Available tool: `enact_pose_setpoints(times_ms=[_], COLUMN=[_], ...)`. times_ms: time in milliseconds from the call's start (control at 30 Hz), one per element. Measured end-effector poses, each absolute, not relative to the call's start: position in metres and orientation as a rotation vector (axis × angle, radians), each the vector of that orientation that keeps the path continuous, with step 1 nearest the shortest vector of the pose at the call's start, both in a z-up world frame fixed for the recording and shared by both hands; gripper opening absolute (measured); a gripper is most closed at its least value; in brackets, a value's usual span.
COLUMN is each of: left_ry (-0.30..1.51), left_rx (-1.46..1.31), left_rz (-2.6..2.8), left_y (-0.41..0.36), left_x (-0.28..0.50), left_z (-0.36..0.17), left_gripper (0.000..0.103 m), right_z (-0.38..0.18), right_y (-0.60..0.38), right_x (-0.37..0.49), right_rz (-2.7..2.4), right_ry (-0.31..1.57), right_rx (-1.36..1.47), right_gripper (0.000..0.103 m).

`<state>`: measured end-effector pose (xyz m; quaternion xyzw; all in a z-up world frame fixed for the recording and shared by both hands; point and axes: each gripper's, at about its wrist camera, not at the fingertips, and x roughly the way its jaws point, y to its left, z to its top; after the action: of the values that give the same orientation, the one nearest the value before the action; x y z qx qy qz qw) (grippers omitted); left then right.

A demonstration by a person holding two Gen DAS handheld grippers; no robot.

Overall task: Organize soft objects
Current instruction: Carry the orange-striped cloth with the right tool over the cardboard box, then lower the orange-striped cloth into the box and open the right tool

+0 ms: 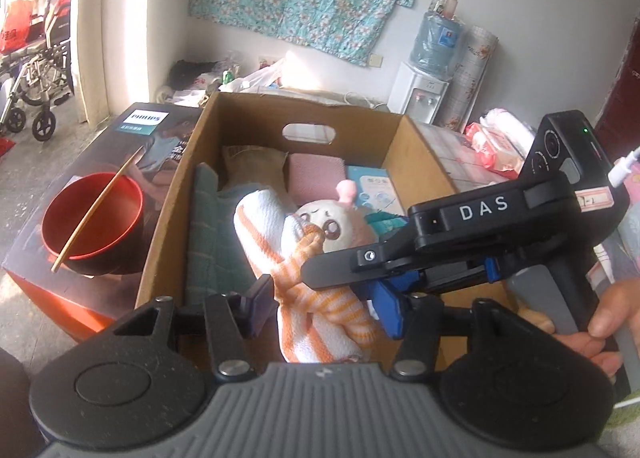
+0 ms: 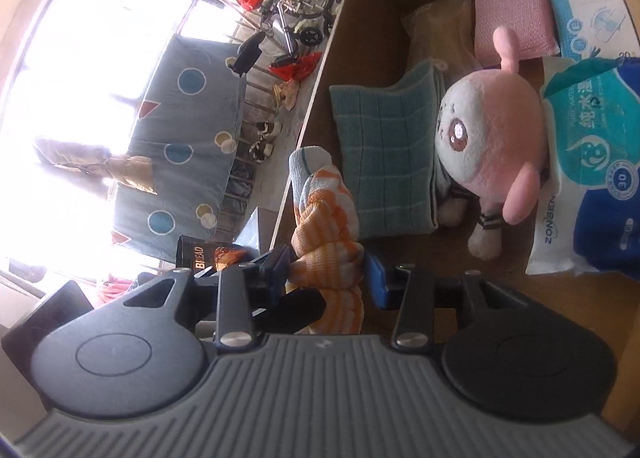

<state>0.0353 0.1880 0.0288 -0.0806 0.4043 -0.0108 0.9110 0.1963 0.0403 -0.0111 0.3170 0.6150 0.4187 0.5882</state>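
Over the cardboard box (image 1: 192, 194) rim, both tools clamped on the striped towel (image 1: 320, 298); left tool (image 1: 328, 306); right tool (image 2: 326, 266)

Striped towel (image 1: 320, 298) between both grippers

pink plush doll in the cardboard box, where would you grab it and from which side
Probably the pink plush doll's round head, from the box's open top. It is the bulkiest, most exposed part; the folded teal checked towel and the white wet-wipes pack crowd both flanks, leaving little room for jaws lower down.

Plush toy (image 2: 490, 130) in box (image 1: 416, 146), bowl (image 1: 94, 218) left
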Motion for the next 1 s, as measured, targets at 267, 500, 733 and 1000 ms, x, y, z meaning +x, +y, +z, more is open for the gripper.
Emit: enact_pose_setpoints(times_ms=[267, 500, 733, 1000], left_ry=[0.81, 0.73, 0.693, 0.7], left_rx=[-0.204, -0.279, -0.322, -0.343], left_rz=[0.016, 0.048, 0.067, 0.063], left_y=[0.221, 0.246, 0.257, 0.255], left_x=[0.02, 0.011, 0.013, 0.016], left_z=[0.028, 0.042, 0.047, 0.042], left_gripper=[0.062, 0.063, 0.063, 0.064], right_z=[-0.04, -0.057, -0.056, -0.051], right_y=[0.067, 0.073, 0.102, 0.118], right_x=[0.21, 0.21, 0.204, 0.204], right_rz=[0.889, 0.836, 0.964, 1.023], right_ry=[1.583, 1.643, 1.68, 1.683], right_rx=[0.654, 0.532, 0.499, 0.435], right_gripper=[0.041, 0.041, 0.041, 0.042])
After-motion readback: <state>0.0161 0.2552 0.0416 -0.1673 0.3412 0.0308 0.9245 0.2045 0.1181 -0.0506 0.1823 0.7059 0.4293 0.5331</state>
